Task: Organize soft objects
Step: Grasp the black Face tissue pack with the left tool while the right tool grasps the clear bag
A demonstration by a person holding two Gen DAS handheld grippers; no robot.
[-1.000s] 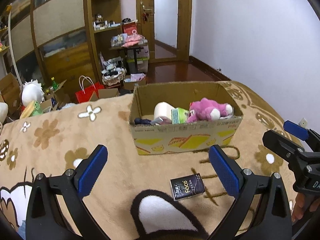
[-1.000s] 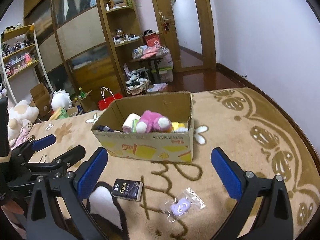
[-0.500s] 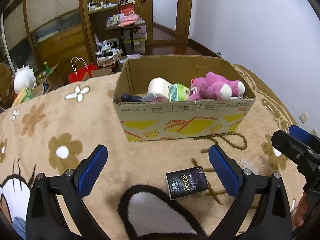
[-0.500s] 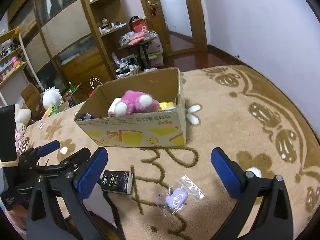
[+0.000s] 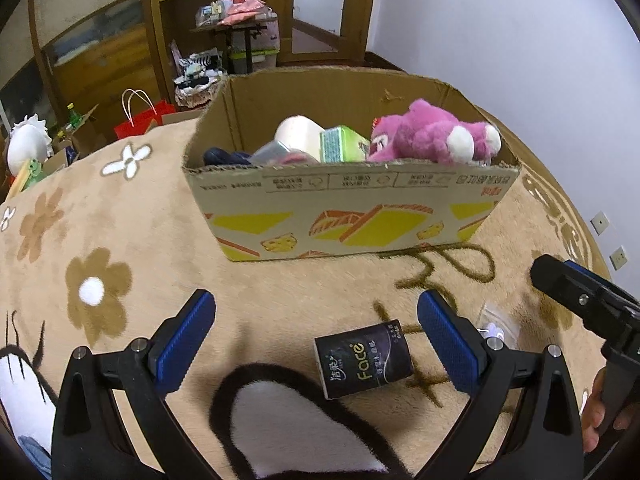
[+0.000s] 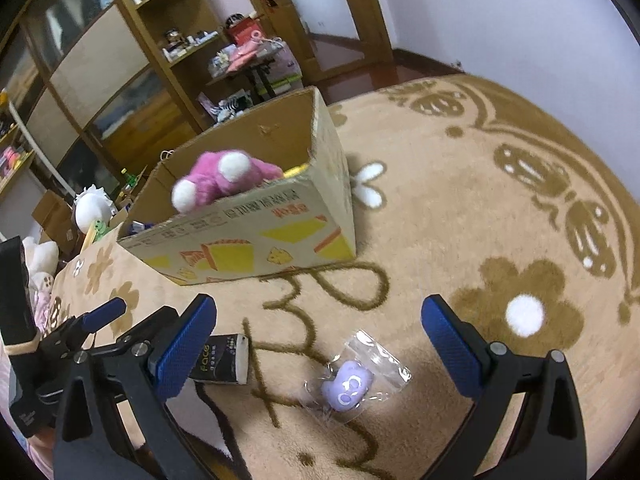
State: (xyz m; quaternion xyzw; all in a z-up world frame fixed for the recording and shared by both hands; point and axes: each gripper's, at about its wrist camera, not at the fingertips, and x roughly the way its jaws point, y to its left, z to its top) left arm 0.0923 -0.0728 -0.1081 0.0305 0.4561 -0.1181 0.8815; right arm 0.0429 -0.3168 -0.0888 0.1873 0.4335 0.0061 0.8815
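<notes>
Claws (image 5: pixel 316 336) (image 6: pixel 318 340) both wide, empty; bagged purple toy (image 6: pixel 347 385) clear only from right wrist.

Over the last second both grippers have advanced and lowered toward the blanket. The cardboard box (image 5: pixel 352 216) now fills more of the left wrist view. The black tissue pack (image 5: pixel 364 360) sits closer between the left gripper (image 5: pixel 316 340) fingers, and the bagged purple toy (image 6: pixel 348 384) closer between the right gripper (image 6: pixel 320 344) fingers.

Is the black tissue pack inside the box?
No, the tissue pack lies on the blanket in front of the box, between the open left tool's fingers.
</notes>
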